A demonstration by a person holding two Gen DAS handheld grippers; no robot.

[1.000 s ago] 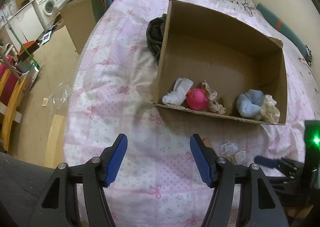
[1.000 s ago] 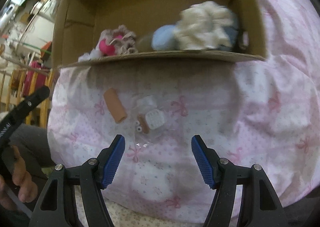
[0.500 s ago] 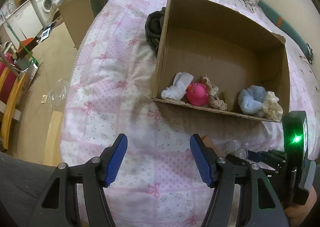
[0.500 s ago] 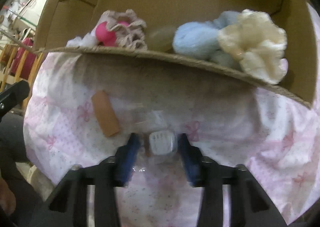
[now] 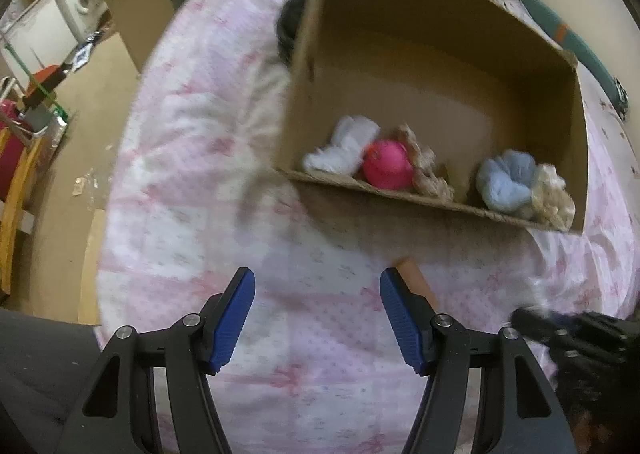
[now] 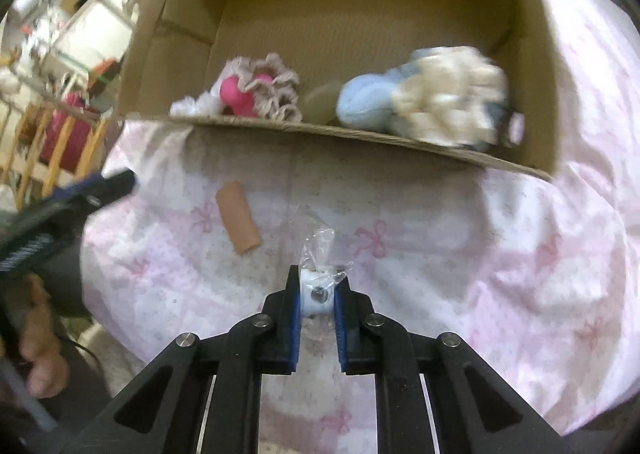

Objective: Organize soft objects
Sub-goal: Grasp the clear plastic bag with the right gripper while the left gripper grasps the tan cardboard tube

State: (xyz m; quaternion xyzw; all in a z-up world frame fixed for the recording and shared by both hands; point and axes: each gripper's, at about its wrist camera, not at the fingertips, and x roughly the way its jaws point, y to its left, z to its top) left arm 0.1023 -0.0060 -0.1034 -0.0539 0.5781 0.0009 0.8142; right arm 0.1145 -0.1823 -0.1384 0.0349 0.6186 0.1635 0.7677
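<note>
Clamped between the blue pads of the right gripper (image 6: 316, 296) is a small white toy sealed in a clear wrapper (image 6: 318, 282), pinched at its body, probably so the loose plastic cannot slip, and held just above the pink quilt (image 6: 520, 254); the left gripper (image 5: 316, 318) hangs half-open and empty over the same quilt, with a tan tube (image 6: 238, 222) lying near its right finger. Beyond stands the cardboard box (image 6: 360, 14), tipped open toward both, likely for easy dropping; it already holds a white fluffy piece (image 5: 344, 146), a pink ball (image 5: 388, 170), a beige frilly scrunchie (image 6: 272, 90), a blue plush (image 5: 506, 182) and a cream one (image 6: 448, 102).
</note>
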